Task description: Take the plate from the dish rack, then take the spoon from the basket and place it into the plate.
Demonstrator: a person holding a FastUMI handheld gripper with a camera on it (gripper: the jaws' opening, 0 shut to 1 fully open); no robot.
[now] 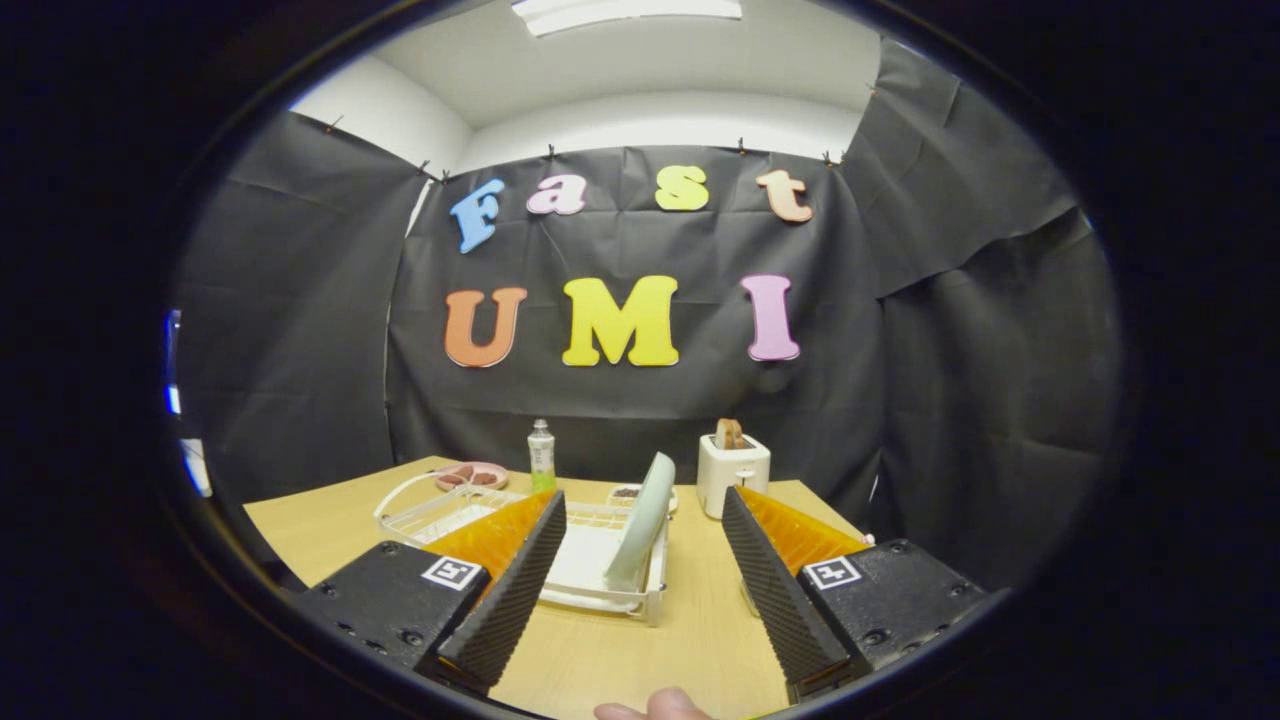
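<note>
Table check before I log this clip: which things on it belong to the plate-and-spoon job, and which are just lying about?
For the job:
- plate, on edge in the dish rack
- gripper, open, the plate between its fingers

Lying about:
- toaster with toast
- bottle
- pink dish
- small bowl

I can't make out the spoon or its basket.

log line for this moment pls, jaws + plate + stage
stage: approach | gripper: jaws open, empty | plate: upright in dish rack, between and ahead of jaws | spoon: not picked

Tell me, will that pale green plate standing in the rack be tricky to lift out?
Probably rigid, since the plate stands on edge in the dish rack. Its smooth face looks slippery. Leaning, it may tip if nudged. The gripper fingers are open around it, not touching.
</note>
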